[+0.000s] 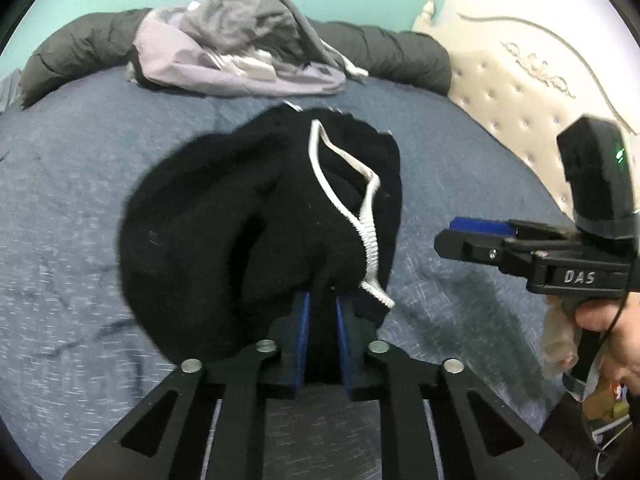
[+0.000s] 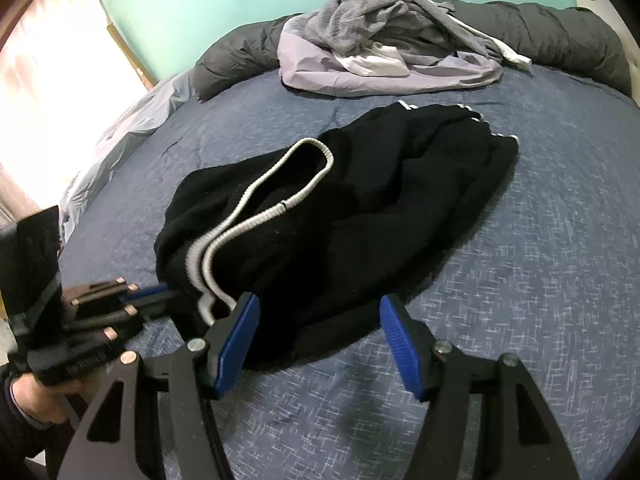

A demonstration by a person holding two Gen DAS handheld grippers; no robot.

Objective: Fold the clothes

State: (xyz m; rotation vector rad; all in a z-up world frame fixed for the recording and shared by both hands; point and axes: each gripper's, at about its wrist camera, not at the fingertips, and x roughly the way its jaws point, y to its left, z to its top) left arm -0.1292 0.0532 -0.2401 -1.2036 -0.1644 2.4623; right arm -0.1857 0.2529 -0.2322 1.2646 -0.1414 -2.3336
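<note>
My left gripper [image 1: 322,312] buries its fingertips in the black sweater [image 1: 256,216], so the pinched cloth is hidden. The sweater's near edge is motion-blurred. My right hand [image 1: 612,332] is cut off by the left wrist view's edge. The bed [image 2: 520,240] runs out of both views, and the grey clothes pile [image 2: 384,40] hides its lower garments.

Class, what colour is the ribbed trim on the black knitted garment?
White ribbed trim on the black knitted garment; clearest in the right wrist view.
</note>
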